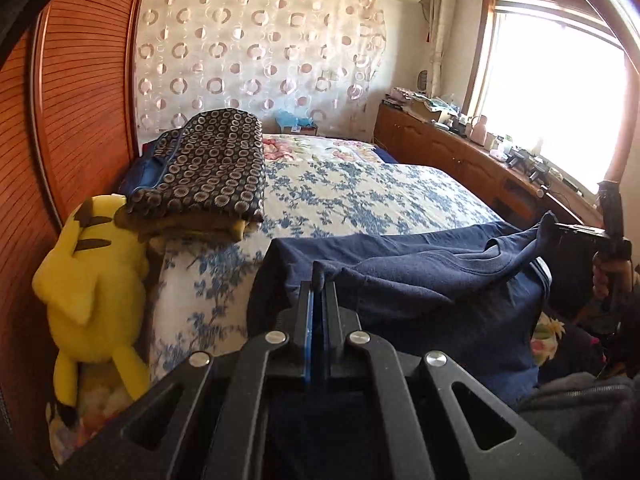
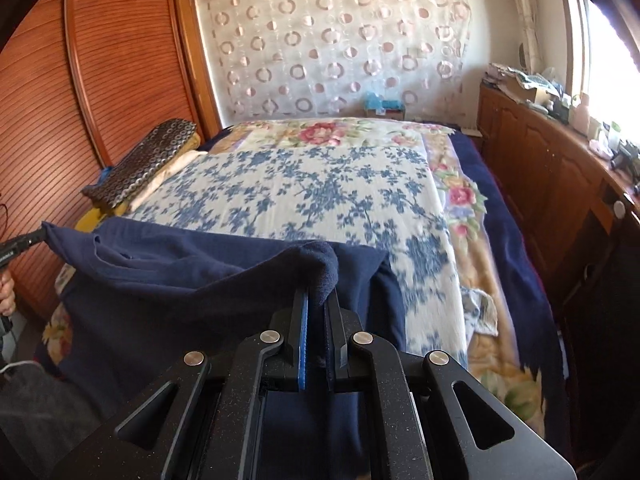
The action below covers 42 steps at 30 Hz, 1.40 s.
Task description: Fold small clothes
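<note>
- Left gripper (image 1: 319, 280): jaws pinched tight on a corner of the navy garment (image 1: 400, 292); a nub of cloth pokes out past the fingertips. Grip looks shallow, so don't yank.
- Right gripper (image 2: 318, 292): jaws nearly closed on a thicker bunch of the same navy fabric, with a fold hanging between the pads. More bite here than on the left.
- The garment is stretched between the two grippers at the near end of the bed (image 2: 304, 184), draped over the near edge. The middle sags and wrinkles, and there's a loose ridge toward the right gripper's side.
- Likely step: carry the held edge and lay it down to make a fold.
- To do it well: keep both hands level with even tension so the held edge stays straight. Pull apart slightly to take out the sag before lowering.
- Lay it onto the blue-floral sheet just beyond, which is flat and free.
- Lower both corners together, and release only once the cloth rests flat.
- Keep clear on the left: yellow plush toy (image 1: 92, 280) beside the bed, with a stack of folded patterned bedding (image 1: 208, 164) behind it against the wooden wardrobe (image 1: 84, 96).
- Far right: cluttered wooden cabinet (image 2: 560, 168) under the window. Irrelevant, well apart.
</note>
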Available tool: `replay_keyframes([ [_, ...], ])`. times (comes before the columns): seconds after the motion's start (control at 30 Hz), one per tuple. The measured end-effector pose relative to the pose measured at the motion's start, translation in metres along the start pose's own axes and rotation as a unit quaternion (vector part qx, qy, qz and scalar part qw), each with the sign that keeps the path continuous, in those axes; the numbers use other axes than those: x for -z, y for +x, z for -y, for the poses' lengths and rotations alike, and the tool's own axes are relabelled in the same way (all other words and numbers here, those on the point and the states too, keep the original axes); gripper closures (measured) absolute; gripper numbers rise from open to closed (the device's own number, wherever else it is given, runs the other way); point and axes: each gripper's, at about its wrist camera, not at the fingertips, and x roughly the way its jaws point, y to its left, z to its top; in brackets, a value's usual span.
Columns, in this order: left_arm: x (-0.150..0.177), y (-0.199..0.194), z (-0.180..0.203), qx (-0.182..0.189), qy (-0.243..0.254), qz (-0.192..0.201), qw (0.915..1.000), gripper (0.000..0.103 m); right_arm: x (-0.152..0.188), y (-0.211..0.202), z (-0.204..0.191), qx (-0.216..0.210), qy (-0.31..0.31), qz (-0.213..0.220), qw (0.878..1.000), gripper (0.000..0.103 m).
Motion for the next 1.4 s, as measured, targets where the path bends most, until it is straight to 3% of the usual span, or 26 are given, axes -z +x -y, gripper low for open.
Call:
replay_keyframes([
  [0.3, 0.023, 0.016, 0.0, -0.025, -0.006, -0.031, 0.9992, 0.102, 0.032, 0.011, -0.017, 0.014, -0.017, -0.037, 0.999, 0.099],
  [0.5, 0.03, 0.019, 0.0, -0.023, -0.011, -0.043, 0.9988, 0.102, 0.043, 0.02, -0.008, 0.012, 0.0, -0.045, 0.999, 0.099],
  [0.57, 0.029, 0.019, 0.0, -0.02, -0.01, -0.045, 0.9988, 0.101, 0.044, 0.022, -0.006, 0.011, 0.003, -0.051, 0.999, 0.094],
  [0.67, 0.024, 0.017, -0.002, -0.034, -0.004, -0.052, 0.9981, 0.085, 0.04, 0.019, -0.003, 0.027, 0.0, -0.052, 0.998, 0.082],
  [0.73, 0.019, 0.012, -0.007, -0.04, -0.009, -0.043, 0.9982, 0.069, 0.032, 0.01, 0.0, 0.031, -0.004, -0.039, 0.999, 0.077],
  [0.87, 0.007, 0.009, -0.011, -0.057, -0.002, -0.037, 0.9977, 0.059, 0.015, -0.007, 0.005, 0.054, -0.018, -0.009, 0.998, 0.067],
  [0.93, 0.001, 0.009, -0.012, -0.059, 0.001, -0.031, 0.9978, 0.047, 0.008, -0.01, 0.008, 0.061, -0.018, 0.006, 0.998, 0.066],
  [1.07, -0.01, 0.019, -0.009, -0.068, 0.01, -0.027, 0.9973, 0.046, -0.002, -0.008, 0.01, 0.07, -0.022, 0.023, 0.997, 0.058],
  [1.2, -0.023, 0.045, -0.01, -0.063, 0.013, -0.037, 0.9972, 0.046, -0.012, 0.005, 0.014, 0.057, -0.017, 0.031, 0.998, 0.038],
  [1.4, -0.034, 0.095, -0.021, -0.068, 0.011, -0.061, 0.9957, 0.046, -0.019, 0.052, 0.026, 0.054, -0.012, -0.002, 0.998, 0.036],
])
